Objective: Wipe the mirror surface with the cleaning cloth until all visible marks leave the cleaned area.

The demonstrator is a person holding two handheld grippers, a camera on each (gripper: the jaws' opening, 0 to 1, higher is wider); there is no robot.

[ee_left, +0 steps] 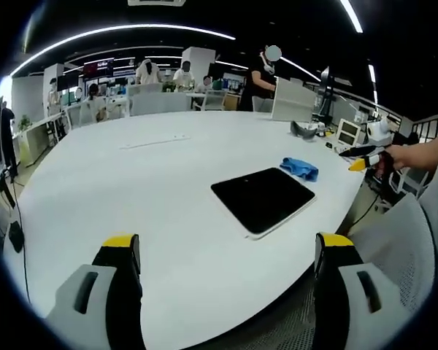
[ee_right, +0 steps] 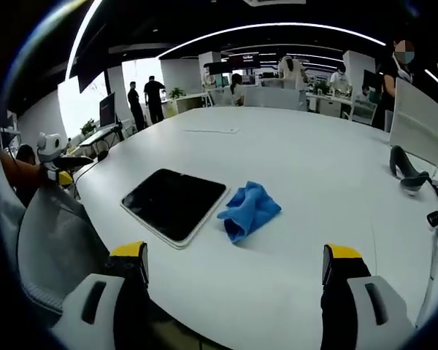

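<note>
On the white bench lies the mirror, a dark rectangular slab with a pale rim, flat and near the bench's edge on the person's side. The blue cleaning cloth sits crumpled just beside it, touching or nearly touching one long side; the left gripper view shows the same pair, mirror with cloth at its far corner. Both grippers are held back from the bench edge. The right gripper has its jaws spread wide with nothing between them, and the left gripper likewise stands fully open and empty.

Wiping has not begun, by the look of it; the cloth is untouched. The risks I judge from here: the mirror lies close to the rim of the bench, so a hard sideways wipe could slide it toward the edge unless the other gripper steadies it. A pinch on only a loose fold of cloth may let it slip out mid-stroke. Bare jaw tips meeting the glass could scratch or smear it. Whether marks are on the surface is too dark to tell.
</note>
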